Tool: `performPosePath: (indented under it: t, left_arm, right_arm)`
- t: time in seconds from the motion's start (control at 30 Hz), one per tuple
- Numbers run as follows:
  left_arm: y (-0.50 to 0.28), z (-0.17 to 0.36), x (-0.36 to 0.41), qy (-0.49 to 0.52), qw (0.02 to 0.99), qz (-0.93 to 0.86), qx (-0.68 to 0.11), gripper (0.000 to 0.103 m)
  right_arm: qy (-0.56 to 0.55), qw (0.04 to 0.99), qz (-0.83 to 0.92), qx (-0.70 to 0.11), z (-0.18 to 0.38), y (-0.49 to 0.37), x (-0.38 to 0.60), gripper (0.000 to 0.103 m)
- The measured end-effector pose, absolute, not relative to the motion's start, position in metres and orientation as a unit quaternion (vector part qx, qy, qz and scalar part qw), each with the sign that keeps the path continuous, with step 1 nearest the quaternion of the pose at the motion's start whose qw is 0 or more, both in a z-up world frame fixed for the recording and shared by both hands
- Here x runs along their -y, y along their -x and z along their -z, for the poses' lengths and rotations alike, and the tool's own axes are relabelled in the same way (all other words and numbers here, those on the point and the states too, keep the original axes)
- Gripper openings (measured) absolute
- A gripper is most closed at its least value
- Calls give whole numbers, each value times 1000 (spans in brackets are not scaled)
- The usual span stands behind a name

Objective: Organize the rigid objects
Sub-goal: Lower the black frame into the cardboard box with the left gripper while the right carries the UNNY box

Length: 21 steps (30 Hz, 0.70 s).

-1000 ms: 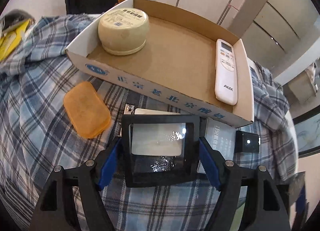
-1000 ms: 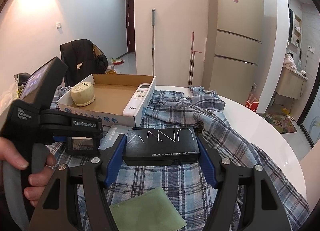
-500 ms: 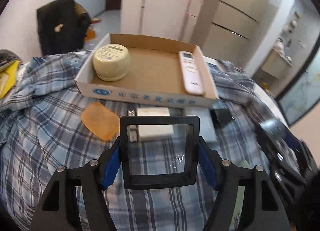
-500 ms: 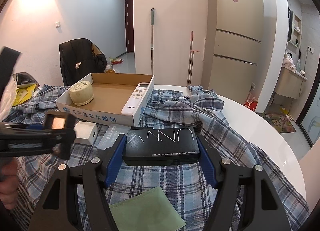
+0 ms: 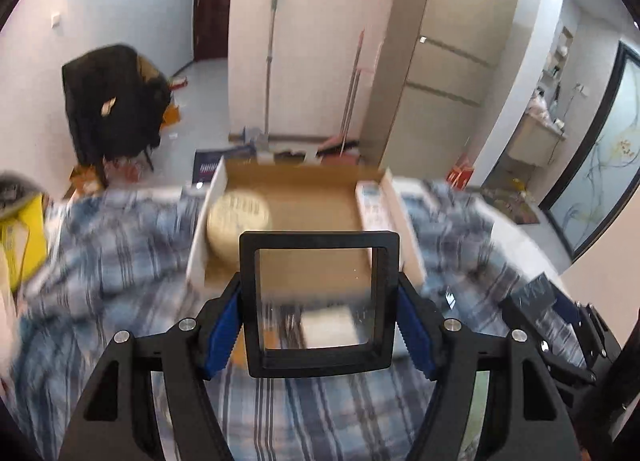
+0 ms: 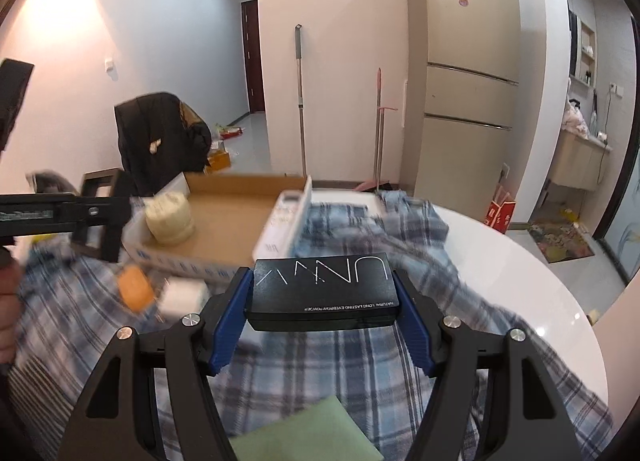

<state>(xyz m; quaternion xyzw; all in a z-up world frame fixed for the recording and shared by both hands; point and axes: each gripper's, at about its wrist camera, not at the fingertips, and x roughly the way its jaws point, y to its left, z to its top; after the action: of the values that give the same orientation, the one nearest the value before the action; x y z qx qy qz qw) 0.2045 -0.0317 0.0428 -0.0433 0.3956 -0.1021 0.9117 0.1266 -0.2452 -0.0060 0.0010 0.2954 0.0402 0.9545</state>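
Note:
My left gripper [image 5: 319, 317] is shut on a black square frame with a clear pane [image 5: 318, 303], held up in front of the open cardboard box [image 5: 296, 205]. The box holds a cream round container [image 5: 236, 217] and a white remote [image 5: 370, 205]. My right gripper [image 6: 322, 297] is shut on a black flat box printed UNNY [image 6: 323, 281], lifted above the plaid cloth. In the right wrist view the cardboard box [image 6: 236, 217], cream container [image 6: 170, 217], remote [image 6: 286, 221] and the left gripper with its frame [image 6: 100, 217] show at left.
A plaid cloth [image 6: 360, 361] covers a round white table [image 6: 520, 281]. An orange case [image 6: 136, 287] and a white block [image 6: 182, 295] lie before the box. A green sheet [image 6: 308, 433] lies near me. A chair with a dark coat [image 6: 160, 137] and a fridge [image 6: 460, 81] stand behind.
My left gripper has lifted the black frame off the cloth and raised it toward the cardboard box. My right gripper has lifted the black UNNY box slightly toward the cardboard box.

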Motion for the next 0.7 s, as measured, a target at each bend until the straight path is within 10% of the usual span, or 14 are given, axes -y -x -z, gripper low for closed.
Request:
performPosePath:
  t: [0.33, 0.7]
  left_arm:
    - [-272, -70, 20, 92, 924, 108, -356, 72]
    - [-301, -6, 30, 82, 890, 171, -415, 72]
  right_arm:
    - [-42, 970, -16, -238, -77, -205, 209, 67]
    - [-72, 958, 2, -278, -26, -255, 212, 67]
